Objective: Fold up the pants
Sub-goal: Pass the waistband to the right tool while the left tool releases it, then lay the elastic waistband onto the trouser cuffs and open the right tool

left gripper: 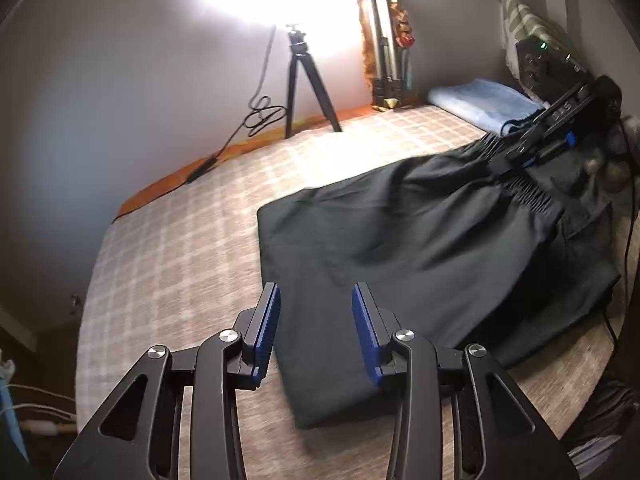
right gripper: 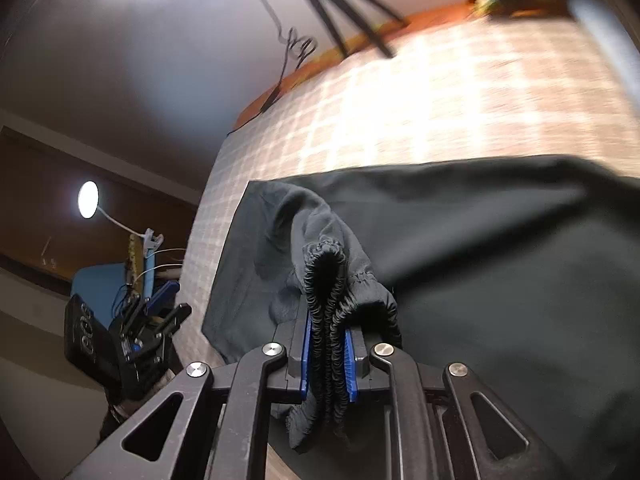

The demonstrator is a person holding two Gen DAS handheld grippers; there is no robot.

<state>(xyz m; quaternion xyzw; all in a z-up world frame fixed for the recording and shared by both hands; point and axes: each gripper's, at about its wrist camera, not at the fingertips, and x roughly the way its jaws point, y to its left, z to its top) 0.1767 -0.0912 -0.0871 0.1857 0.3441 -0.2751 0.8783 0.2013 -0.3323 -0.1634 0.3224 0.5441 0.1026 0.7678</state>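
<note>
**Right Gripper Clamped on Waistband, Left Gripper Released**

The black pants lay spread on a bed covered with a checked sheet, folded over into a broad dark panel. The elastic waistband was bunched and doubled at one end of the garment.

The right gripper was closed on this waistband; its blue pads pressed the gathered elastic from both sides, and the fabric rose in a loop above the fingertips.

The left gripper hovered above the near edge of the pants with its jaws parted. Nothing sat between its blue pads; the cloth lay below them, apart from the fingers.

A small black tripod stood at the far edge of the bed beneath a bright lamp. A folded blue towel rested near the far corner.
</note>
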